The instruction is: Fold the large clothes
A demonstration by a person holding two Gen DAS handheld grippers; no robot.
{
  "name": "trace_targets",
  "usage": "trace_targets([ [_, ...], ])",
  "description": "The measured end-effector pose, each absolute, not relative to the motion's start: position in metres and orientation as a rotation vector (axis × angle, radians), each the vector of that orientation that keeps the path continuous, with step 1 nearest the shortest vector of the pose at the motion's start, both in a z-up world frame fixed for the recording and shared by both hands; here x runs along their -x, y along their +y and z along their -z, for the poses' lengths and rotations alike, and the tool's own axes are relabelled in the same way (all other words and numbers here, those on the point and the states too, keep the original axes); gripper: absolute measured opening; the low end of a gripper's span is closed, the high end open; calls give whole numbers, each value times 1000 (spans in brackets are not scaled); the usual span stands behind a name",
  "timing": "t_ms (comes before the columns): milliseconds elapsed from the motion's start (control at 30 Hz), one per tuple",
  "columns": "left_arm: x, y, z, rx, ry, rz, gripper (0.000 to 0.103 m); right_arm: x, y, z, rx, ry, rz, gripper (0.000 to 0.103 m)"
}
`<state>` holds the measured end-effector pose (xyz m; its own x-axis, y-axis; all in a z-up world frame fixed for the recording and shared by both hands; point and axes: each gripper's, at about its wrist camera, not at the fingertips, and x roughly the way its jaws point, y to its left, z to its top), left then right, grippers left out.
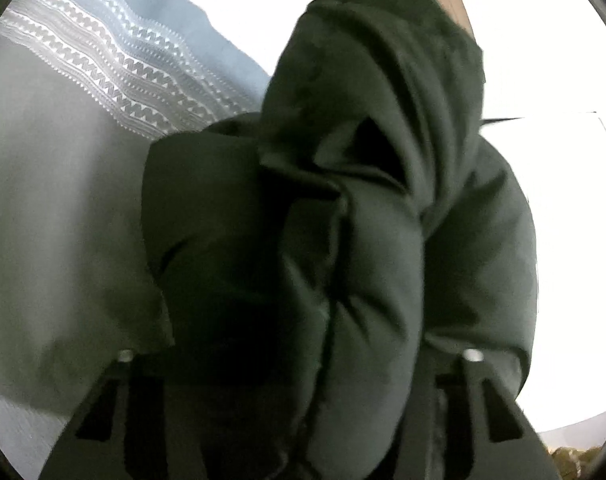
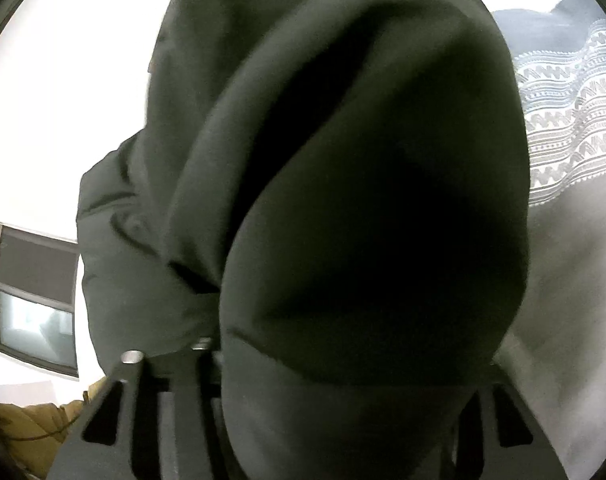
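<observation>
garment: big dark green jacket-type thing [image 1: 343,220], puffy, bunched up and hanging in the air right in front of both my cameras

left gripper [image 1: 299,360]: fabric bulges between the fingers, looks clamped on it, tips buried though

right gripper [image 2: 331,356]: same deal, cloth stuffed between the fingers, looks held

underneath: grey bedspread [image 1: 55,200] with a zigzag band [image 1: 115,68], not touching the jacket as far as I can tell

risk: thick slippery wad could slide out of one grip, and then it drops lopsided

other worry: it's so wadded I can't find edges, so the fold probably goes crooked
</observation>
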<state>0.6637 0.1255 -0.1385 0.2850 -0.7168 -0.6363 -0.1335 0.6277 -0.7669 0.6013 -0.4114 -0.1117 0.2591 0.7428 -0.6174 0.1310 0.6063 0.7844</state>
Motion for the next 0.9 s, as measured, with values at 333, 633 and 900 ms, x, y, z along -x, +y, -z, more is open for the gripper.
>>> trace_targets([
  [333,-593,133,79,1041,1067,498,21,-578,-371,51,-866,1198,-524,22],
  [633,-528,152,11,1063,1004,554,19,-532,-344,-22,-884,1184,-580,21],
  [900,-476,178,-25,1076,1022,510,19,-494,-340,-52,-948,1205,-559,21],
])
